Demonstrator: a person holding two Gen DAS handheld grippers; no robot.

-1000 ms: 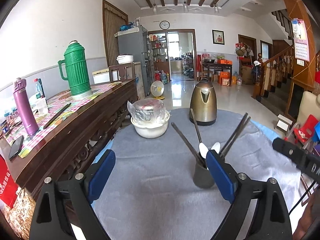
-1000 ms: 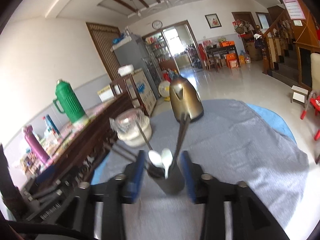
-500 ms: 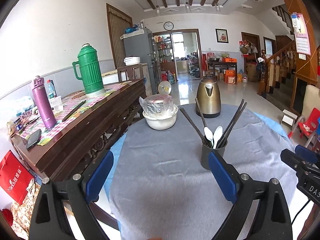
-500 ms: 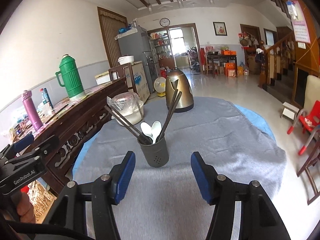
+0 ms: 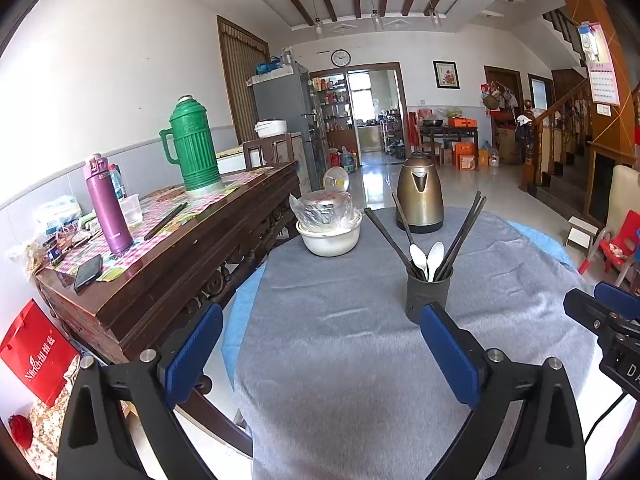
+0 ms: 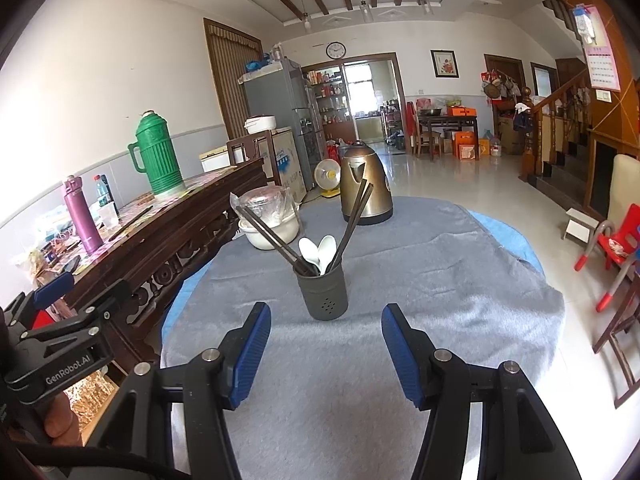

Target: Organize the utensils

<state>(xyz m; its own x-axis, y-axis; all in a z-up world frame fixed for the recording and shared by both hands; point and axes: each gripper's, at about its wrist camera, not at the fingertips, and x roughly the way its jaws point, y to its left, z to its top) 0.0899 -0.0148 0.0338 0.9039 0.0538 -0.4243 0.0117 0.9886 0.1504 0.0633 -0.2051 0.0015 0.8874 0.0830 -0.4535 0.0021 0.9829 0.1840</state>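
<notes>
A dark grey utensil holder (image 5: 427,296) (image 6: 325,295) stands upright on the grey-clothed round table (image 5: 352,360) (image 6: 440,288). It holds two white spoons (image 5: 426,258) (image 6: 318,252) and several dark chopsticks (image 5: 460,236) (image 6: 354,220). My left gripper (image 5: 320,352) is open and empty, back from the holder and to its left. My right gripper (image 6: 326,354) is open and empty, just in front of the holder, not touching it. The right gripper also shows at the right edge of the left wrist view (image 5: 608,320).
A bronze kettle (image 5: 420,196) (image 6: 366,184) and a covered white bowl (image 5: 330,226) (image 6: 270,220) stand at the table's far side. A dark wooden sideboard (image 5: 168,248) with a green thermos (image 5: 194,144) and purple bottle (image 5: 107,208) runs along the left. Red child chairs (image 6: 616,244) stand right.
Both grippers have pulled back from the holder. The right gripper, which was closed around the holder a second ago, has opened and let it go; the holder stands on the table.
</notes>
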